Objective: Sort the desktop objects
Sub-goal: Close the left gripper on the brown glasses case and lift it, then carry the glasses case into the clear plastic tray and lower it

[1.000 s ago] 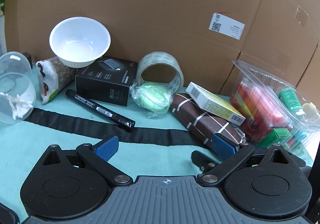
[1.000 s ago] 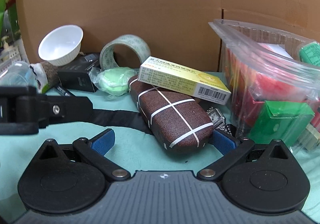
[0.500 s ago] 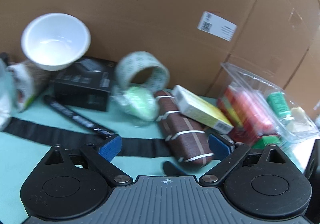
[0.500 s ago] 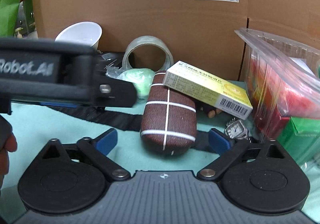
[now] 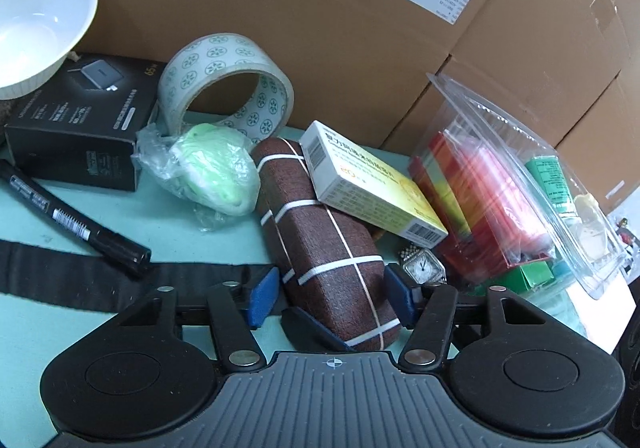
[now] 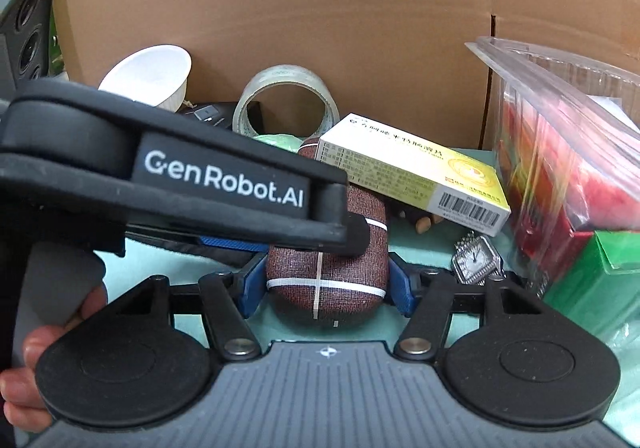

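A brown glasses case with white lines (image 5: 320, 240) (image 6: 332, 272) lies on the teal cloth, with a yellow-white medicine box (image 5: 368, 184) (image 6: 416, 184) resting on its far end. My left gripper (image 5: 330, 290) straddles the case's near end, its blue pads close to the sides with a small gap on the left. My right gripper (image 6: 324, 284) is closed on the case's near end, pads touching both sides. The left gripper's black arm (image 6: 168, 176) crosses the right wrist view above the case.
A tape roll (image 5: 224, 84), wrapped green object (image 5: 212, 168), black box (image 5: 80, 116), white bowl (image 5: 36, 24) and black marker (image 5: 72, 220) lie left. A wristwatch (image 5: 422, 270) and a clear container (image 5: 512, 184) with colourful items sit right. A cardboard wall (image 5: 320, 8) stands behind.
Both grippers moved in onto the glasses case and narrowed around it. The left gripper swung right from the marker side, and the right gripper closed on the case's end.
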`<state>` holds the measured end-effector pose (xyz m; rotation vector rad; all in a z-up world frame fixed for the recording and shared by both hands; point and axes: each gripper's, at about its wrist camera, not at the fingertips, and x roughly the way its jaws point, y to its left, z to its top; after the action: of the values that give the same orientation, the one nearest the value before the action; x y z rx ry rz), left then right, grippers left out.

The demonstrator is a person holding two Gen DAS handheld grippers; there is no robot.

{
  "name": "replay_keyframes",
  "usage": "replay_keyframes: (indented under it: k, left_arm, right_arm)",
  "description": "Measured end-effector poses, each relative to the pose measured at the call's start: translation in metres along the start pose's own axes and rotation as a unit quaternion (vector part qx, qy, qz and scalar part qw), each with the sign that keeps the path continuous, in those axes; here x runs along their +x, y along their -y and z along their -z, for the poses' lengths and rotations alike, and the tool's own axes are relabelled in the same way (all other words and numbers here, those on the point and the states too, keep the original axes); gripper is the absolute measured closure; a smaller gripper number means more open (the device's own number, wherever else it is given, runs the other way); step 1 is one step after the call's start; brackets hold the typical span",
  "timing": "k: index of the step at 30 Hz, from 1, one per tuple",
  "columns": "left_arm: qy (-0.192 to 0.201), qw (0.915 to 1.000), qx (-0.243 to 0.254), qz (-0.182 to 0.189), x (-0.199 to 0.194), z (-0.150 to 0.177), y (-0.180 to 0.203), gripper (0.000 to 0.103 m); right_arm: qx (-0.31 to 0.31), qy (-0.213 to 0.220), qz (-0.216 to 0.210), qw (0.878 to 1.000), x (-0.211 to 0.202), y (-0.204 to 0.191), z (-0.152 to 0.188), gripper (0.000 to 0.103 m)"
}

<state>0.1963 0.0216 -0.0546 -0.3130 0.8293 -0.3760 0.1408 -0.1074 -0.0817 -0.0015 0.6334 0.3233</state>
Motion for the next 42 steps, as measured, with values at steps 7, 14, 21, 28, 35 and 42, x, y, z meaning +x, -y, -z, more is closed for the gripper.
replay_keyframes:
  k: [7,14,21,28,35,42]
  left_arm:
    - [-0.002,1.0,-0.008,-0.004,-0.022,0.034,0.021,0.046]
    - [-0.007,0.9997,-0.023,0.004,-0.049,0.08,0.049,0.047]
    - [-0.02,0.9992,-0.018,0.029,-0.067,0.119,0.073,0.046]
    - [-0.004,0.9999,0.007,-0.009,-0.06,0.104,0.075,0.027]
    - [-0.011,0.9999,-0.008,-0.003,-0.045,0.096,0.066,0.034]
    - [-0.007,0.9999,-0.005,-0.005,-0.042,0.097,0.068,0.032]
  right_arm:
    - [-0.011,-0.014,-0.015,1.0,-0.037,0.003,0.029,0.036]
    - [-0.014,-0.028,-0.033,0.999,-0.077,0.015,0.046,0.036]
    - [-0.023,-0.045,-0.039,0.998,-0.12,0.016,0.065,0.036]
    - [-0.018,-0.027,-0.039,0.999,-0.125,0.015,0.066,0.033]
    - [-0.01,-0.042,-0.04,0.998,-0.108,0.016,0.064,0.033]
    - [-0.014,-0.041,-0.041,0.998,-0.101,0.019,0.059,0.033]
